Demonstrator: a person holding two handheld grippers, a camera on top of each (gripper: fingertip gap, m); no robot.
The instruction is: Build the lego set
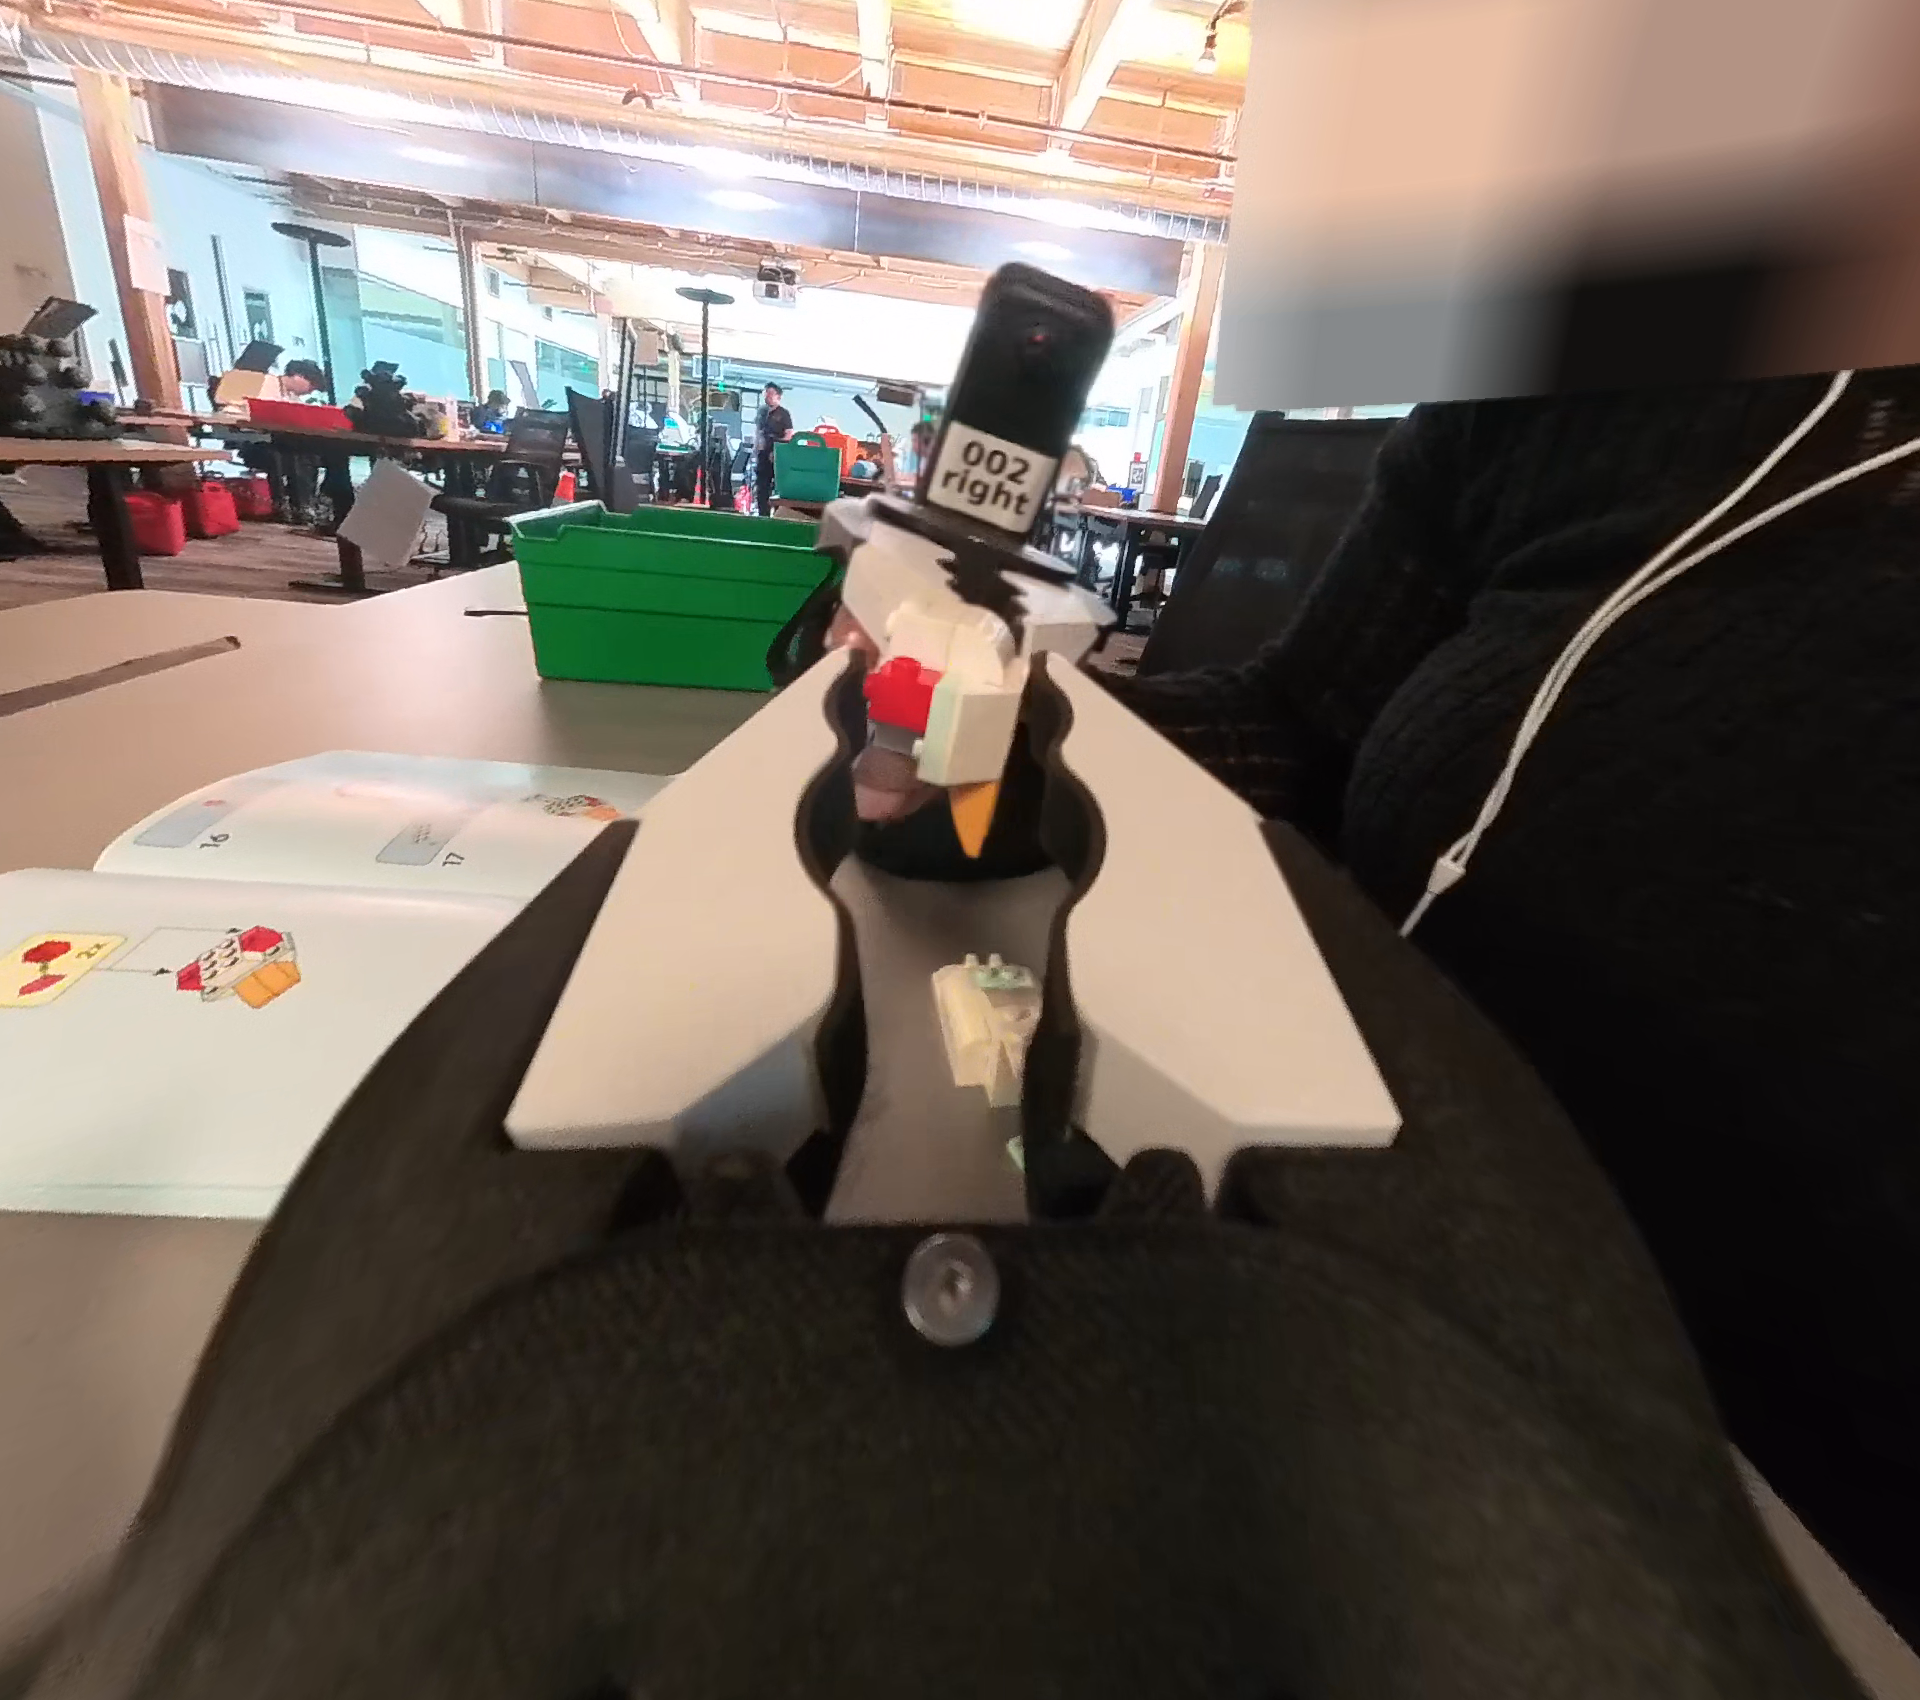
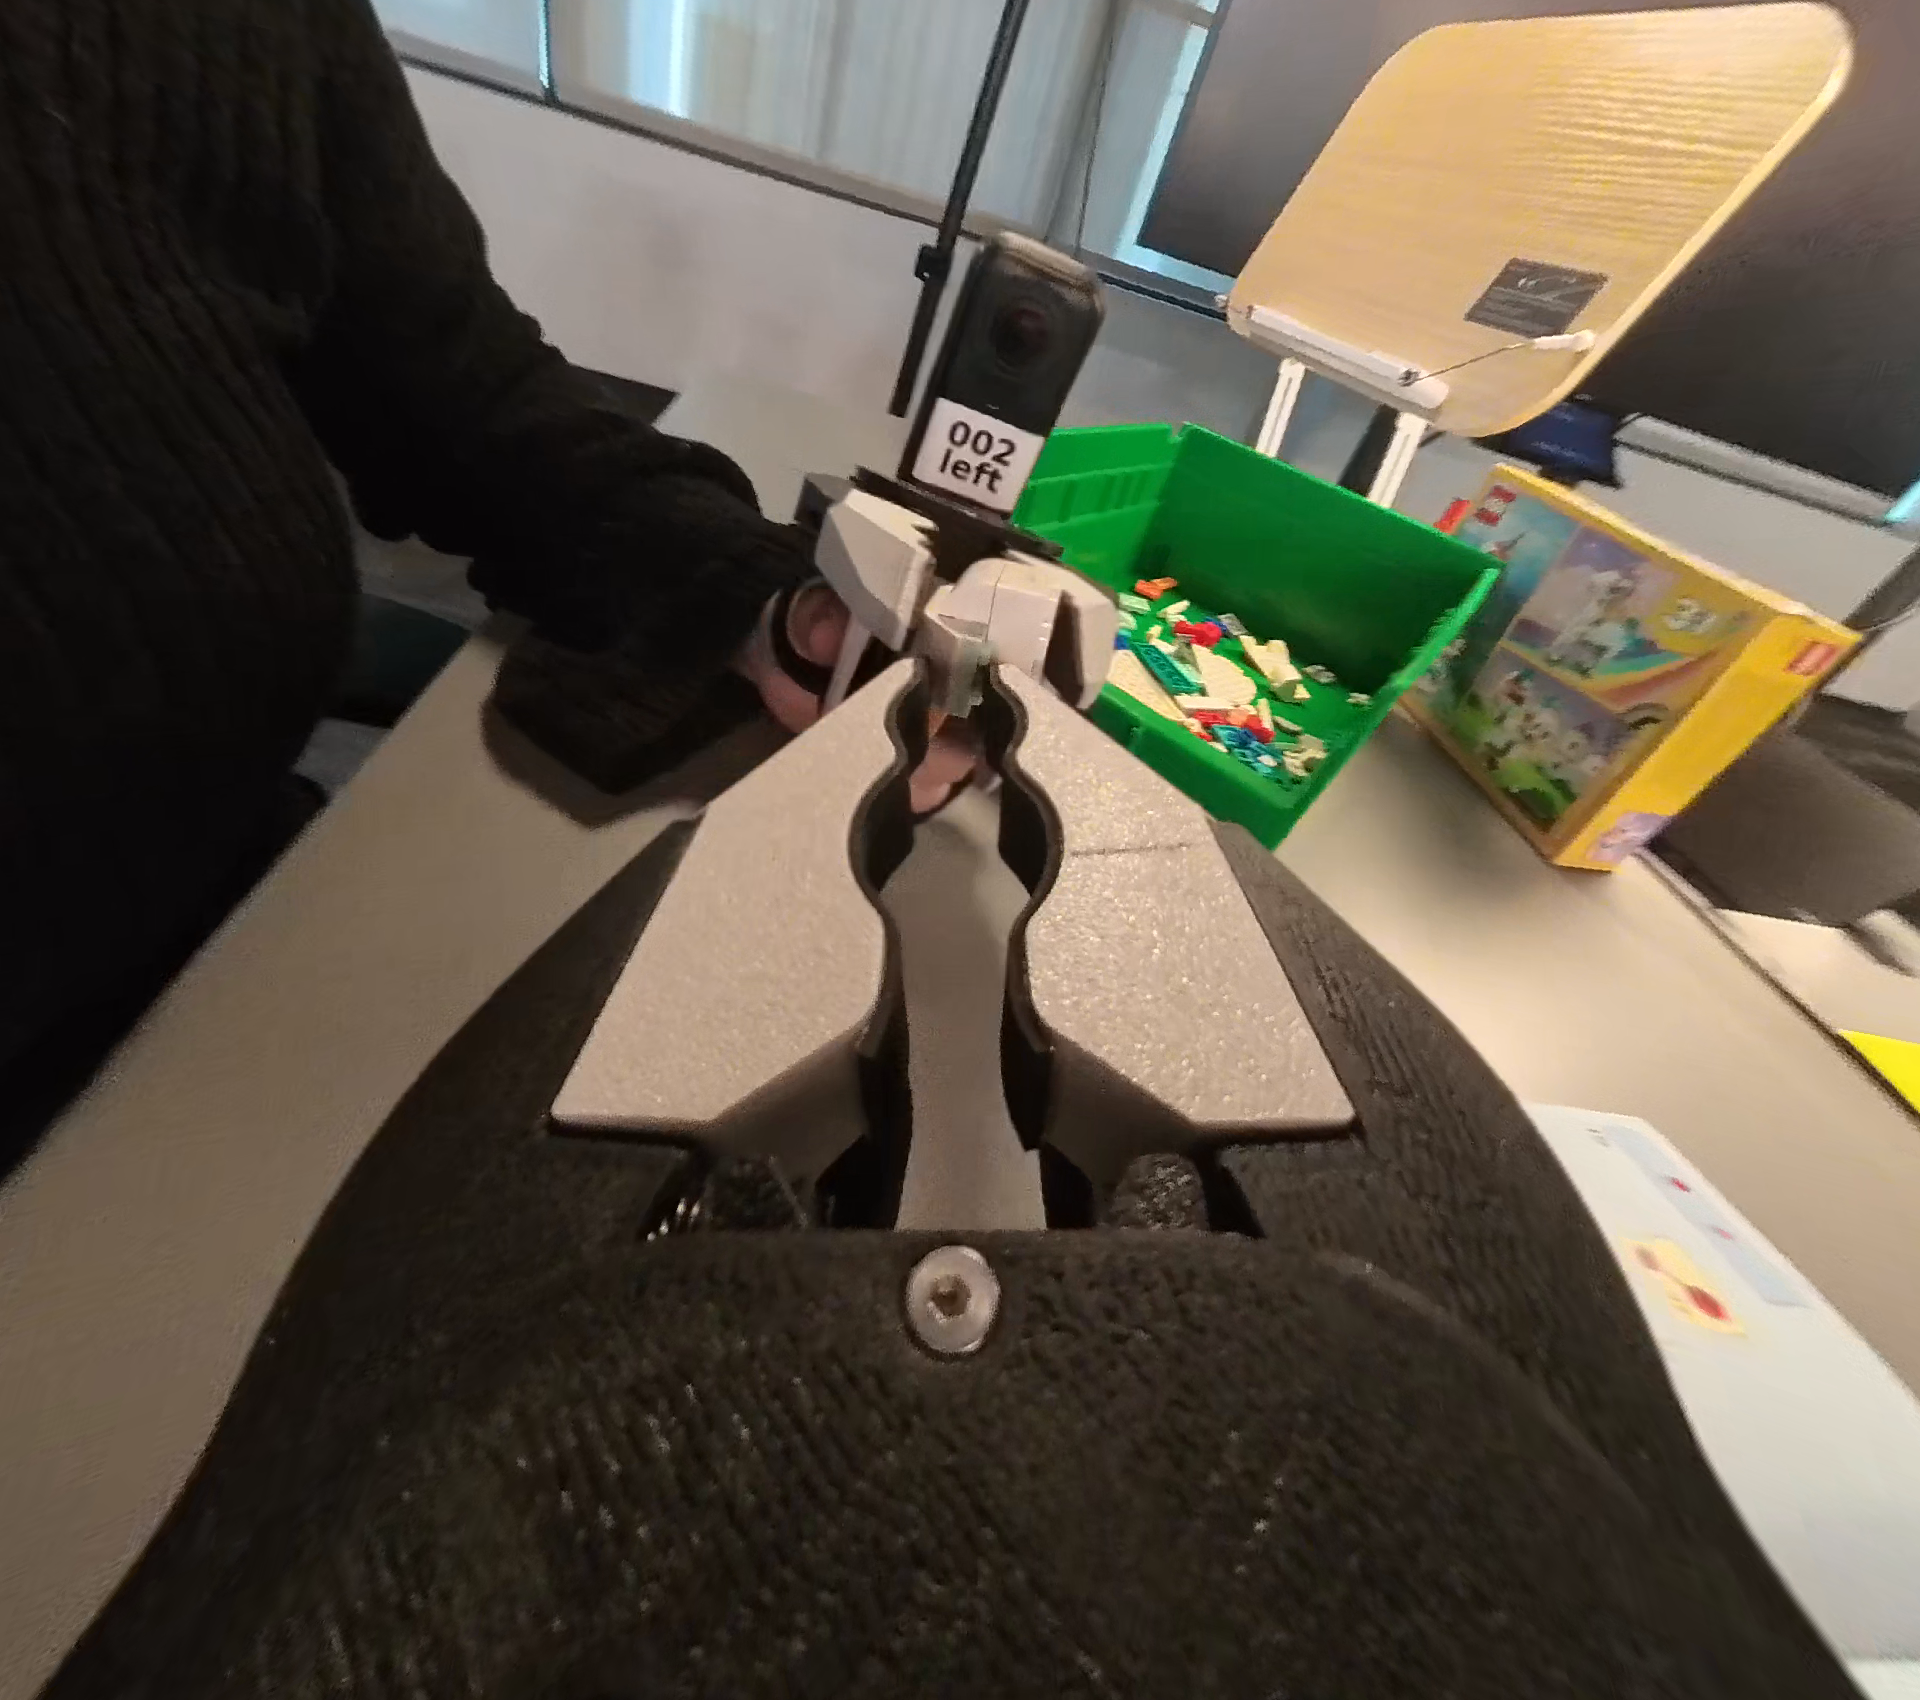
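Observation:
A small lego build [image 1: 961, 715] of white bricks with a red brick and an orange wedge is held in the air above the table, between both grippers, which face each other. My left gripper [image 1: 940, 689] is shut on its near side. The right gripper [image 1: 966, 601] grips it from the far side. In the right wrist view the build [image 2: 982, 627] looks grey in shadow; my right gripper [image 2: 958, 671] is shut on it, with the left gripper [image 2: 966, 601] just behind. A small white lego piece [image 1: 987, 1016] lies on the table below.
A green bin [image 2: 1340, 528] of loose lego pieces [image 2: 1216, 674] stands behind, also in the left wrist view [image 1: 665, 601]. An open instruction booklet [image 1: 260, 954] lies at the left. A yellow lego box [image 2: 1621, 663] and a wooden stand [image 2: 1538, 216] stand at the right. A person's black sleeve [image 2: 312, 403] is close. My two grippers' fingertips are within a few centimetres of each other. The small white lego piece [image 1: 987, 1016] lies around 11 centimetres away from my right fingertips.

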